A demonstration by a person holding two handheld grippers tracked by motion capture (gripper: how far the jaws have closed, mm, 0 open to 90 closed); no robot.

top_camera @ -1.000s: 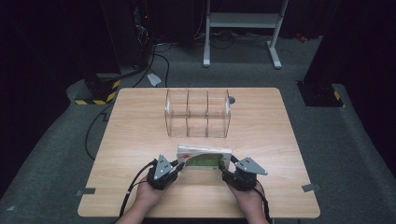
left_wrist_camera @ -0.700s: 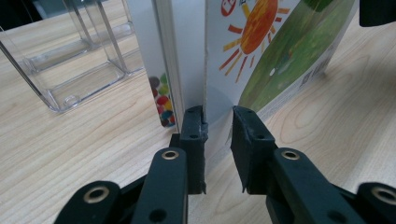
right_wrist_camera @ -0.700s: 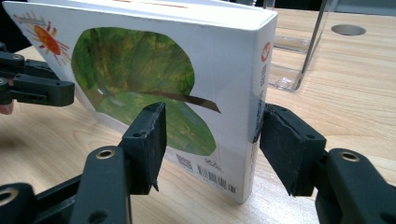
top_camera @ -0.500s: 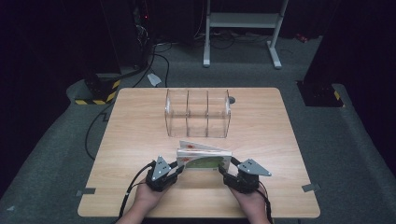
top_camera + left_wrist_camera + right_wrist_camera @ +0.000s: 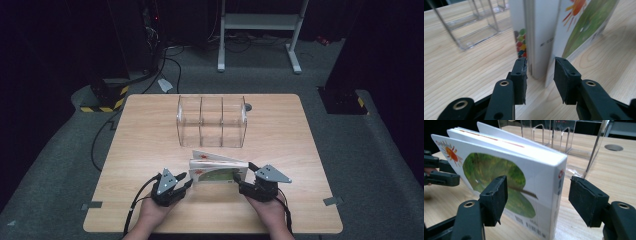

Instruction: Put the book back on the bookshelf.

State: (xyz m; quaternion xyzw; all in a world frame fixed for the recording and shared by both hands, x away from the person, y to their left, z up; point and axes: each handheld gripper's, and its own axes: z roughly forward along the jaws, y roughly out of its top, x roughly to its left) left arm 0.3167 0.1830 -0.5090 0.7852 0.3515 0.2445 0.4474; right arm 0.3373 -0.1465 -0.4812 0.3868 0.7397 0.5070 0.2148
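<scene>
A picture book (image 5: 218, 169) stands on its edge on the near part of the desk (image 5: 150, 135), a bit in front of the clear plastic rack (image 5: 211, 121) with three slots. The covers fan open a little at the left end, and the spine is at the right end. The left gripper (image 5: 183, 181) is at the left end of the book, and its jaws have just been opening. In the left gripper view the book's pages (image 5: 537, 37) sit between the jaws, but the jaws stand apart and do not press on them. The right gripper (image 5: 244, 177) is at the spine end, and its jaws have just been opening too. In the right gripper view the book (image 5: 506, 177) is between the two jaws with a gap on each side, so nothing is squeezed. The book looks thin and light, with stiff, shiny covers that may be slippery. It seems to stand by itself, but it could tip over with a small bump. The loose pages at the open end will bend and slide, so that is a poor place to grab. The best place to hold it is at the spine end, where all the pages are bound tight together. A gentle, even squeeze across both covers there should keep it straight.
</scene>
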